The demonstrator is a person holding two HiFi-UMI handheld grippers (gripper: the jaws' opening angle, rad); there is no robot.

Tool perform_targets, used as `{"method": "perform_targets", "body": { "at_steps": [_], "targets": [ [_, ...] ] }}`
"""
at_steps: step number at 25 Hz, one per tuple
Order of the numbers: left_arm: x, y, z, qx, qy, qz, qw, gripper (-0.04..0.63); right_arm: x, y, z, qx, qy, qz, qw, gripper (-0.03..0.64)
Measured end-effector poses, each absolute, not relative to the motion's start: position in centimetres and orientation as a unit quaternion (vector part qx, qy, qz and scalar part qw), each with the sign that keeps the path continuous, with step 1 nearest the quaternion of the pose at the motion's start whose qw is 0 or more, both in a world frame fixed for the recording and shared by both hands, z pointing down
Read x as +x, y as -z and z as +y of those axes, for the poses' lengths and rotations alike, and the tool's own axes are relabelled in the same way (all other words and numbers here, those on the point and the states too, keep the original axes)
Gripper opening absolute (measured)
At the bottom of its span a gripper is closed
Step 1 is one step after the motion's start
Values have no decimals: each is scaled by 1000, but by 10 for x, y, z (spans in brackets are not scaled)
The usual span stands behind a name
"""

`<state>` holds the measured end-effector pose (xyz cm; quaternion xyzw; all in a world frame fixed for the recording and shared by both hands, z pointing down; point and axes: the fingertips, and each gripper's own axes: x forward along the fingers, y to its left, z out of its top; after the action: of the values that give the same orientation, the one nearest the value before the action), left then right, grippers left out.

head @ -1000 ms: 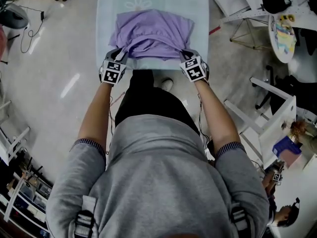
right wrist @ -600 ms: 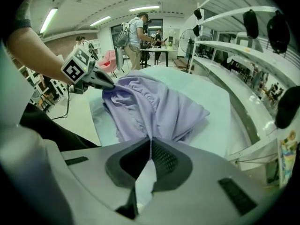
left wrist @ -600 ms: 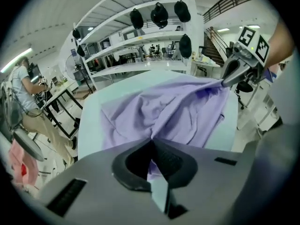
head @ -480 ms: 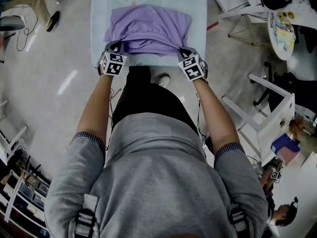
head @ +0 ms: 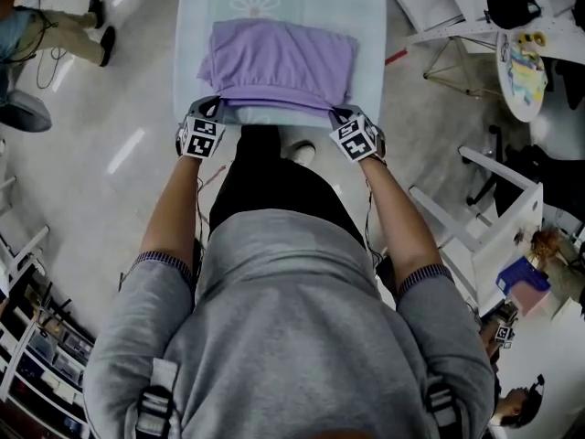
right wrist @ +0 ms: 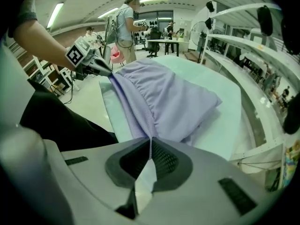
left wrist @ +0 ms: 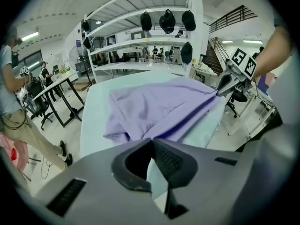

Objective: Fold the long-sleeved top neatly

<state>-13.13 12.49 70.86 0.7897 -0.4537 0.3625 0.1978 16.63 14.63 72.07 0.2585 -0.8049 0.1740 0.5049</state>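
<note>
Your left hand-held gripper (head: 216,106): clamped on the purple top's (head: 279,62) near hem.
Your right hand-held gripper (head: 336,112): clamped on the same hem.
Bench (head: 367,26): carries the top.

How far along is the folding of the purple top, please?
Partly done: the top lies as a compact bundle on the table, no sleeves trailing. In hand: the left gripper and right gripper each pinch its near edge, stretched taut between them. Remaining: probably folding that edge over and smoothing wrinkles.
</note>
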Motion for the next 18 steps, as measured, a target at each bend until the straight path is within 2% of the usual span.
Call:
{"method": "perform_targets", "body": {
  "at_steps": [2, 3, 5, 8, 12, 18],
  "targets": [
    [-130, -718, 131, 787, -372, -444, 213, 28, 167, -728, 150, 246, -179, -804, 512, 29],
    [-131, -721, 133, 785, -374, -440, 223, 57, 166, -730, 153, 239, -187, -803, 513, 50],
    [-133, -717, 134, 785, -365, -439, 241, 150, 163, -730, 157, 226, -204, -805, 509, 139],
    [-137, -700, 126, 787, -333, -451, 257, 198, 162, -718, 149, 232, -218, -814, 486, 203],
    [-143, -664, 103, 787, -290, -481, 257, 201, 170, -691, 120, 289, -273, -815, 423, 269],
    [-117, -625, 58, 809, -284, -463, 224, 201, 188, -673, 68, 391, -363, -772, 345, 304]
  ]
}}
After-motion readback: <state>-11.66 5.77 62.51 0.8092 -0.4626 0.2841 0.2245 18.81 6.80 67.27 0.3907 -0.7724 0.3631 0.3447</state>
